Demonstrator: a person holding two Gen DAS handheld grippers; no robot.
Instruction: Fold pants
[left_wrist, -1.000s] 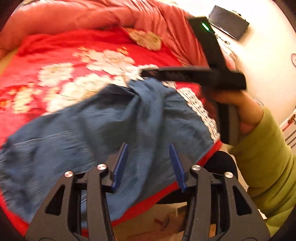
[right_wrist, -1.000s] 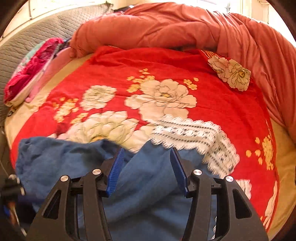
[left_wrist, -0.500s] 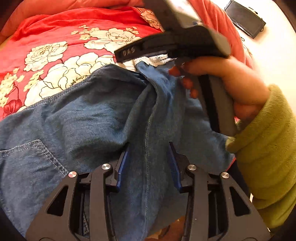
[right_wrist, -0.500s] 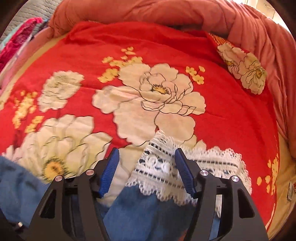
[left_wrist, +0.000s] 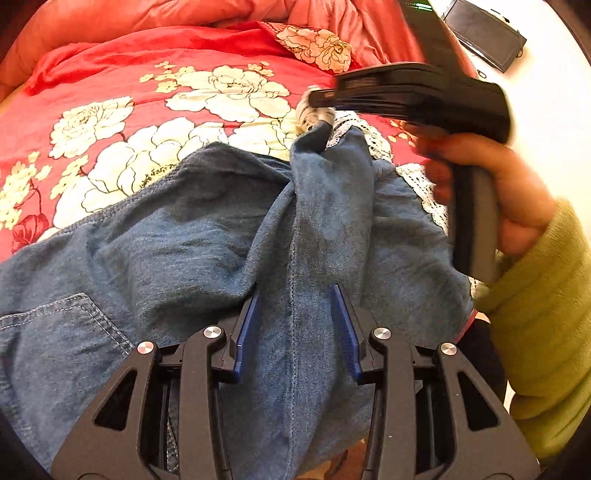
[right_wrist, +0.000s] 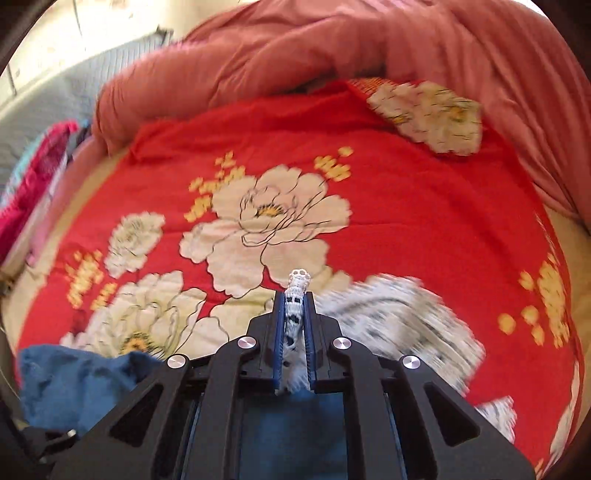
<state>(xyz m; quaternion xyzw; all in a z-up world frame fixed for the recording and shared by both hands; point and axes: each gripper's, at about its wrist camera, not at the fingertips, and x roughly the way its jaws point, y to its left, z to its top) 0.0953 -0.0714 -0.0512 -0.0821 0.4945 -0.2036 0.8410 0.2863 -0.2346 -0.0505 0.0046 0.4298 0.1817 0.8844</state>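
Blue denim pants (left_wrist: 207, 236) with a white lace hem (left_wrist: 417, 184) lie crumpled on a red floral bedspread (left_wrist: 147, 110). My left gripper (left_wrist: 295, 295) is open, its blue fingers either side of a denim seam ridge. My right gripper (right_wrist: 294, 295) is shut on the lace hem (right_wrist: 295, 295) and lifts it a little. In the left wrist view the right gripper (left_wrist: 314, 110) pinches the hem at the pants' far end. More lace (right_wrist: 399, 325) and denim (right_wrist: 74, 376) show in the right wrist view.
A salmon quilt (right_wrist: 369, 55) is bunched along the far side of the bed. Pink and red clothes (right_wrist: 33, 184) lie at the left edge. A dark flat device (left_wrist: 484, 33) sits on a white surface beyond the bed. The bed's near edge is under my left gripper.
My right gripper has closed on the lace hem and raised it. My left gripper stays open over the denim ridge, slightly closer.
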